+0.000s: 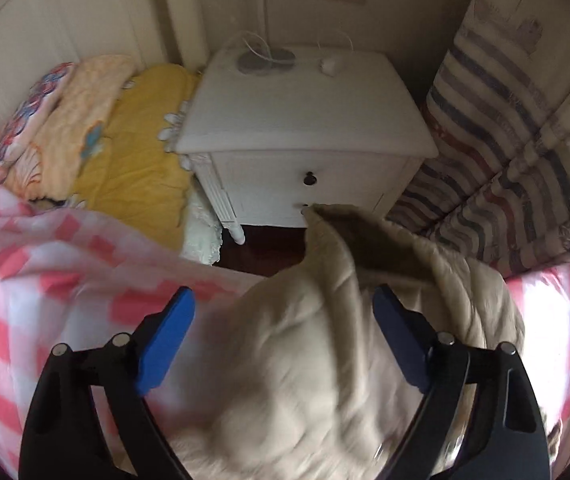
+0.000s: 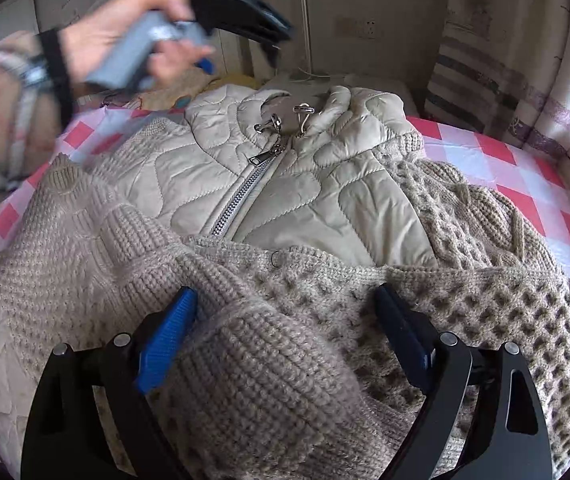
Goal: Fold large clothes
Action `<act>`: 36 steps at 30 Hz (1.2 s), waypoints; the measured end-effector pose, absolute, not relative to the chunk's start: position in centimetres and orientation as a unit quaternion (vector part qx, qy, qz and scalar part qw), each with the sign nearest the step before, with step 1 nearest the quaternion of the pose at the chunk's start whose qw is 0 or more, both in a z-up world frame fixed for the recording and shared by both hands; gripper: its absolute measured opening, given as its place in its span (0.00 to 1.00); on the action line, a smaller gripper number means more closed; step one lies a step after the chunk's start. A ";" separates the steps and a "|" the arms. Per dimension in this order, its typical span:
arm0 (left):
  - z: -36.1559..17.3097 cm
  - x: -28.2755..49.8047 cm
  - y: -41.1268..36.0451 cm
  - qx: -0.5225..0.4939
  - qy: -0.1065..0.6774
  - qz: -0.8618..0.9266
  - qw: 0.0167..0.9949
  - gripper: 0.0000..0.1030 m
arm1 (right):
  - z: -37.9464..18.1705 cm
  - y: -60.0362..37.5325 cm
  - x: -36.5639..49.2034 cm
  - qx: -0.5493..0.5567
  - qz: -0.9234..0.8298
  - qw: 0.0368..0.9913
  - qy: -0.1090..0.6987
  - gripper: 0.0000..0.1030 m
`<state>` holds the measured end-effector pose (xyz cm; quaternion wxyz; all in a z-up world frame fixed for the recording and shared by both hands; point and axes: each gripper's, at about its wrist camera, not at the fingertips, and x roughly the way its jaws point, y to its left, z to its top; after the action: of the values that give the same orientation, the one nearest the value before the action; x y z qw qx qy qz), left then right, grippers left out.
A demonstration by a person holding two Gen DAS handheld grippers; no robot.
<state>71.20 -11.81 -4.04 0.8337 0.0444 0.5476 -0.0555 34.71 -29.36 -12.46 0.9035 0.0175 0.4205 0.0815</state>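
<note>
Beige knitted wool and quilted padding make up the jacket, which lies on a bed covered with a pink checked sheet. Its collar points away from the right camera, toward the white nightstand, and the zipper runs along the long axis, from the collar toward the camera. Both knitted sleeves are already crossed over the lower front.

The right hand-held gripper is spread wide, with a knitted sleeve cuff lying loose between the fingers, not pinched. The left hand-held gripper is also released; it hovers above the hood end of the jacket, and the picture is blurred by motion.

In my judgement the step in hand is to fold the body across its long axis. To do it well, both grippers should take the same edge at equal height, squarely to the zipper, so the sleeves do not slide out.
</note>
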 end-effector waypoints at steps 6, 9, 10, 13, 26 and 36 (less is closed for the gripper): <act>-9.5 74.5 -15.8 0.136 0.590 -0.040 0.795 0.59 | -12.6 -29.7 34.5 0.029 0.090 0.903 0.420 0.86; -10.5 74.1 -14.6 0.118 0.584 -0.016 0.803 0.10 | -12.7 -29.7 34.4 0.032 0.092 0.903 0.420 0.87; -9.9 73.6 -14.3 0.110 0.564 -0.018 0.818 0.08 | -12.6 -29.8 34.2 0.033 0.092 0.903 0.419 0.87; -6.5 70.4 -13.2 0.121 0.476 -0.013 0.871 0.07 | -12.5 -29.8 34.1 0.033 0.092 0.903 0.419 0.87; -4.6 31.8 -9.6 0.518 -0.075 -0.148 0.839 0.16 | -6.6 -41.8 25.7 0.286 0.035 0.925 0.249 0.87; -9.5 28.6 -2.5 0.521 0.029 -0.116 0.845 0.48 | -2.5 -42.5 25.9 0.344 0.085 0.903 0.241 0.87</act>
<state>28.59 -2.51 -9.51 0.8452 0.5207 0.0295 -0.1164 25.87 -42.49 -2.52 0.9034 0.3442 0.2412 0.0849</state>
